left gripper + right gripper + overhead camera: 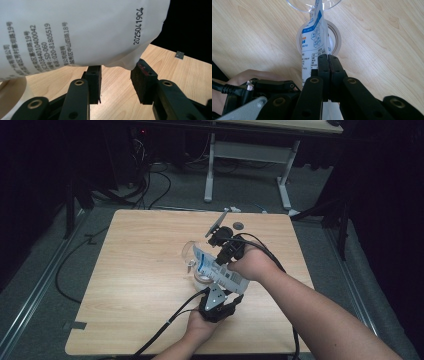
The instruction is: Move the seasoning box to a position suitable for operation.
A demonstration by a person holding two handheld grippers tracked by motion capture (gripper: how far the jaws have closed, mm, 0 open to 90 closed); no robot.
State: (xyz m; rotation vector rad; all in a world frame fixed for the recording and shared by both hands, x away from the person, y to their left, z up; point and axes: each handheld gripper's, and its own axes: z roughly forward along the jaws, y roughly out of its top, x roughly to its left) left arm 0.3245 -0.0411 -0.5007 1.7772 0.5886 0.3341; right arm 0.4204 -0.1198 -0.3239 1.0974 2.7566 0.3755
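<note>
A: Which step is this?

B: Pouring, I'd judge. The right gripper (328, 61) has its fingers pressed together on the white pouch (220, 270), pinching it flat, and the pouch slants from those fingers down to the clear glass bowl (192, 256) ahead of them.

A: And the left gripper (117, 82)?

B: Its 2 fingers stand spread, the pouch's lower corner hanging just above the gap between them, touching neither as far as I can tell.

A: Next move?

B: Probably closing the left fingers on that corner to lift it, keeping the mouth over the bowl on the table (135, 270).
</note>
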